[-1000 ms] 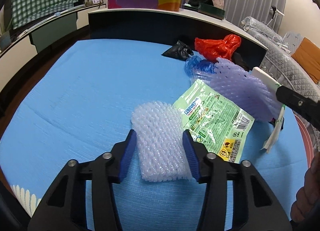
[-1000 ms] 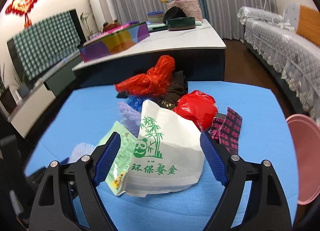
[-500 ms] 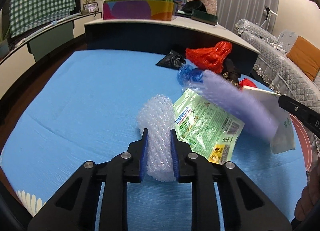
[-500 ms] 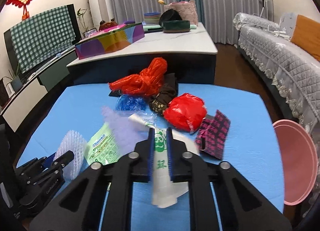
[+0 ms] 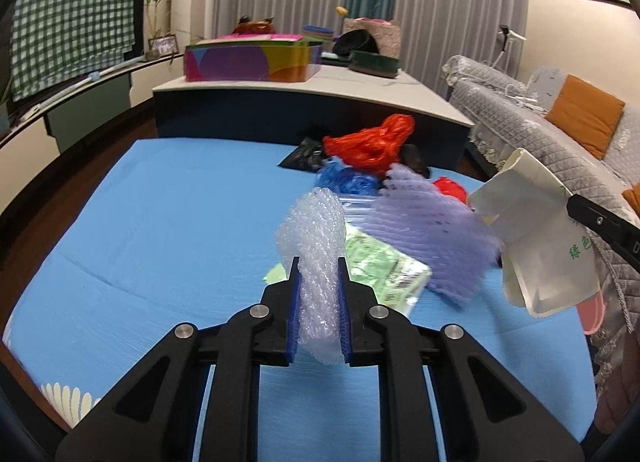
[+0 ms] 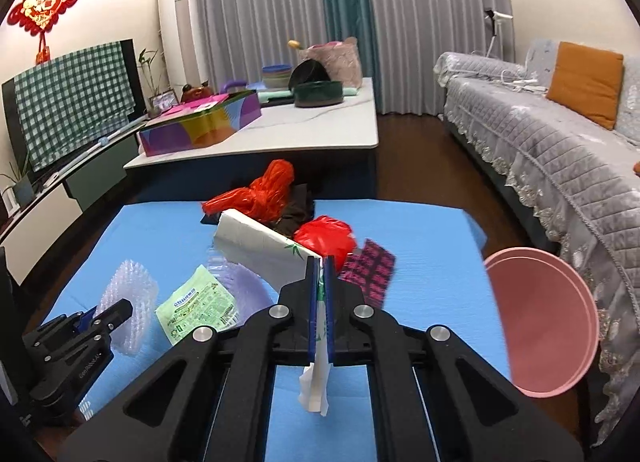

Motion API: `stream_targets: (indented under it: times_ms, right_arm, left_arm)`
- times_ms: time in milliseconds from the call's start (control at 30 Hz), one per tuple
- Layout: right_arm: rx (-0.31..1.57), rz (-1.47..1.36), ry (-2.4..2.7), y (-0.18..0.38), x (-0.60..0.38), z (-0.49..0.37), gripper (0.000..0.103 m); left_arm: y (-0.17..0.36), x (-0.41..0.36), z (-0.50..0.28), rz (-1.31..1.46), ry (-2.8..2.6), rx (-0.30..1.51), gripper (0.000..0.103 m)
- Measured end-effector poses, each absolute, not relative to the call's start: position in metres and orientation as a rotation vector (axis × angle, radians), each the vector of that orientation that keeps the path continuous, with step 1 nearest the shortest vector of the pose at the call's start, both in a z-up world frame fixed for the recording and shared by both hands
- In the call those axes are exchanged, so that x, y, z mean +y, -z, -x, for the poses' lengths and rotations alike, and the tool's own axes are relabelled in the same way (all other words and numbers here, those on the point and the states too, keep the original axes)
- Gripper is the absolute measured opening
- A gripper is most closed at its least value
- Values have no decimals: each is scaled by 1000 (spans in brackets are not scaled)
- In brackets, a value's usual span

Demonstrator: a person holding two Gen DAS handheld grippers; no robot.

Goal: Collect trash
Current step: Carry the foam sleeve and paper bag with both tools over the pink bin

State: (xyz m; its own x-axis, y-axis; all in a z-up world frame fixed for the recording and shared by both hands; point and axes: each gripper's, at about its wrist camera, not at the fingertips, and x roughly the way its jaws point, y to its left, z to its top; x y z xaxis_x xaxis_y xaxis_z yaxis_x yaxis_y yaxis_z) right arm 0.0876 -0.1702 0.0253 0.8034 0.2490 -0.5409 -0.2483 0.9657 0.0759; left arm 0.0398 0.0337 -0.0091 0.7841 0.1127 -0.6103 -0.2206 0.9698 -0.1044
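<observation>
Blue table (image 5: pixel 168 222) in living rm w/ sofa (image 6: pixel 540 134); pink bin (image 6: pixel 544 322) (contents unseen). Left gripper (image 5: pixel 319 294) clamps bubble wrap (image 5: pixel 316 230); right gripper (image 6: pixel 319 294) pinches paper bag (image 6: pixel 260 246).

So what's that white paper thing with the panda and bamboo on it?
The white paper bag is a creased, flattened takeaway-style bag printed with green bamboo and characters. The right gripper is shut on one edge, holding it lifted and tilted above the blue table. Its lower end hangs below the blue pads.
</observation>
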Motion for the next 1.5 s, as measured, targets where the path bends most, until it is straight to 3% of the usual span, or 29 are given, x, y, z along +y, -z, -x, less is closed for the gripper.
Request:
stream_targets:
  times_ms: [800,1500]
  right_arm:
    - [469,-92,-83,-70,-264,-47,4]
    - [407,-108,89,-131,-373,-59,4]
  left_arm:
    - [-40,-34,-28,114,17,572,15]
    - [-77,-143,-72,68,246,538,15]
